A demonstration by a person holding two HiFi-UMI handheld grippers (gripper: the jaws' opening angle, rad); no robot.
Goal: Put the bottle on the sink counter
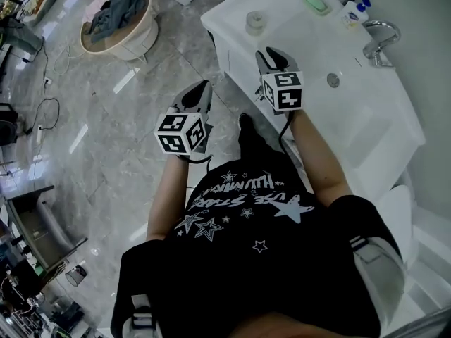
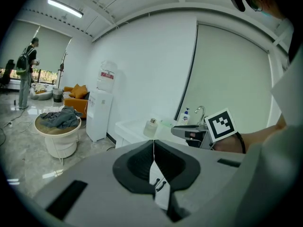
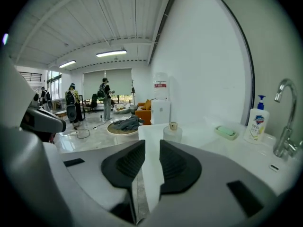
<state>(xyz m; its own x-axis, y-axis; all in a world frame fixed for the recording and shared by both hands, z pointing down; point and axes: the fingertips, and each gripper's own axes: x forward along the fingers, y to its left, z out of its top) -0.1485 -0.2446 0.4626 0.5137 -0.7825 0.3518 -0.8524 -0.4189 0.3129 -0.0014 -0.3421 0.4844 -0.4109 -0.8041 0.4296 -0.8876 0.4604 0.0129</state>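
A small frosted bottle (image 1: 255, 22) with a gold cap stands upright on the white sink counter (image 1: 289, 30), near its left corner. It also shows in the left gripper view as the bottle (image 2: 151, 126) and in the right gripper view as the bottle (image 3: 173, 132). My right gripper (image 1: 271, 55) hovers over the counter's near edge, short of the bottle and apart from it. Its jaws (image 3: 152, 149) stand a narrow gap apart with nothing between them. My left gripper (image 1: 201, 92) hangs over the floor beside the counter, its jaws (image 2: 153, 148) pressed together and empty.
On the counter are a green soap dish (image 1: 317, 3), a pump soap dispenser (image 1: 352, 13) and a chrome faucet (image 1: 377, 44) over the basin (image 1: 352, 111). A round basket of clothes (image 1: 120, 23) stands on the floor at left. A water dispenser (image 2: 102, 112) is by the wall.
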